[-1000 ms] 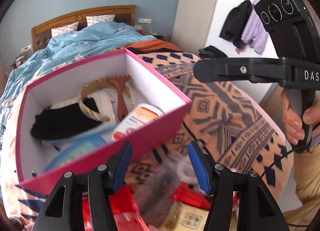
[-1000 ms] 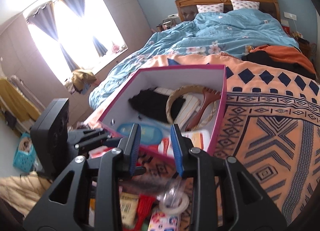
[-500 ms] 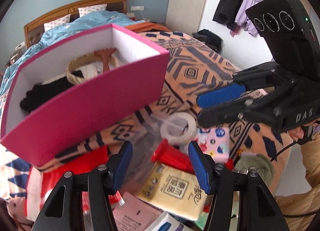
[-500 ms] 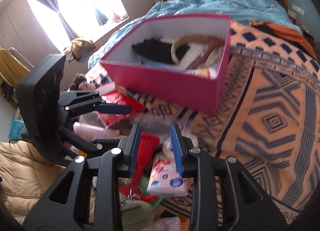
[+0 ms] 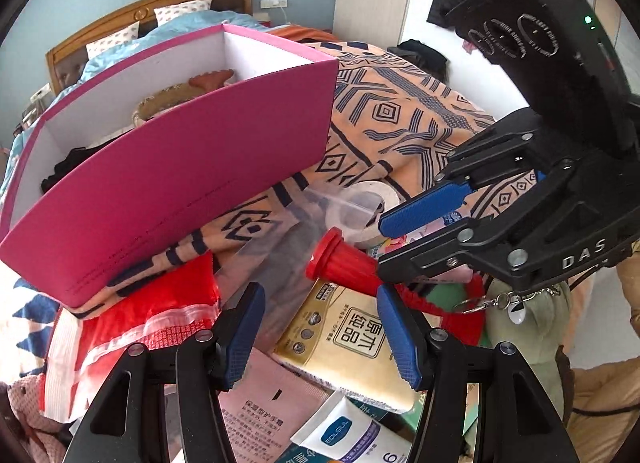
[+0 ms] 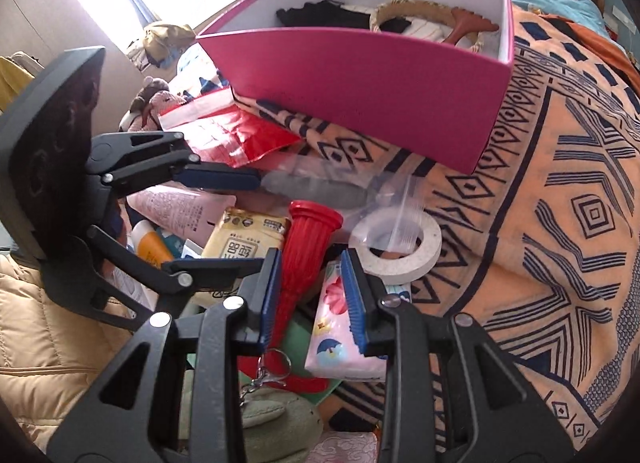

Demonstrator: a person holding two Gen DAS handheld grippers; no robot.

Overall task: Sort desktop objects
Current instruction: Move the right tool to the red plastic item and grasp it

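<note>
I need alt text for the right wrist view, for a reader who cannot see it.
The right gripper hangs open over a red ribbed handle and a floral tissue pack in a heap of small items. The left gripper reaches in from the left; a pink box sits behind on a patterned blanket.

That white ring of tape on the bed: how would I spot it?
Find the big pink box on the patterned orange blanket. Just in front of it lies a heap of clutter; the tape roll sits at its blanket-side edge, beside a red ribbed handle. It is the only white ring there.
</note>
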